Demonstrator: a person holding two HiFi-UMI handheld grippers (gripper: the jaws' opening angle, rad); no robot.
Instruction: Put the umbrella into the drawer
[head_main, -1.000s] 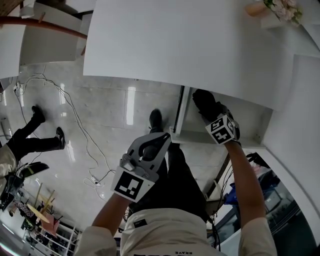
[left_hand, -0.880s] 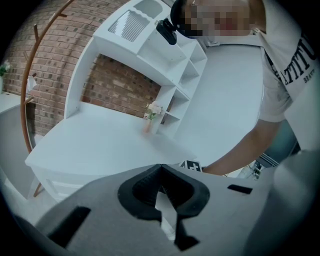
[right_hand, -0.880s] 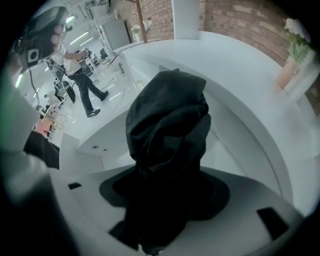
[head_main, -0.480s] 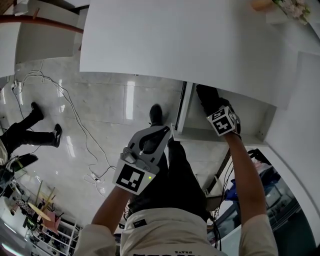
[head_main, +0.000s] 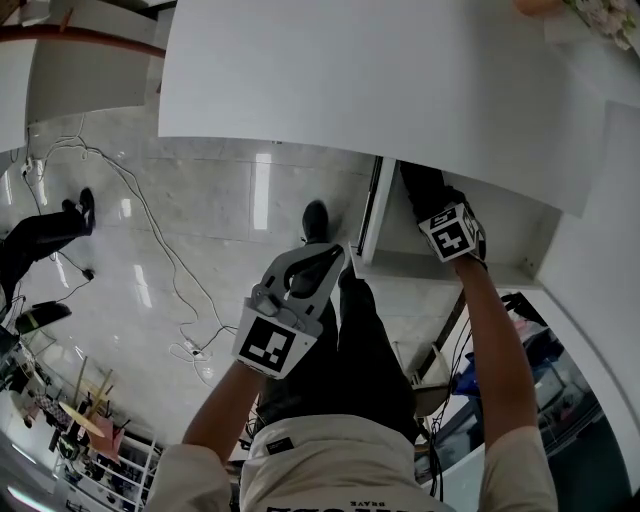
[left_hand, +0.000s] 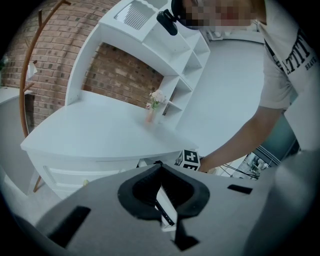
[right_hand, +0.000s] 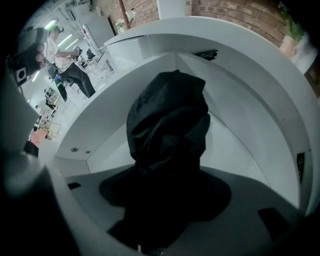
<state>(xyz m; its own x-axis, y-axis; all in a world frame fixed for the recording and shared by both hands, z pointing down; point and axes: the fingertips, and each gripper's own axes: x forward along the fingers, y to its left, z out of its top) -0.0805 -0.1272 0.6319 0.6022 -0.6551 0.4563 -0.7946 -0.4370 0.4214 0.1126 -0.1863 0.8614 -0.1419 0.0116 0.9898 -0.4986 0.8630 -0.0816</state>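
Black umbrella (right_hand: 167, 125), clamped in our right gripper (right_hand: 165, 210), reaches ahead of the jaws into the open drawer (right_hand: 250, 145), while our left gripper (left_hand: 161, 170), seemingly closed on nothing, hangs aside; we judge that releasing too near the front could leave it jamming the drawer.

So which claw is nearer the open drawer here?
Right. The right claw, shut on the umbrella, is inside the drawer. The left claw, shut and empty, is outside it, near the drawer's front corner.
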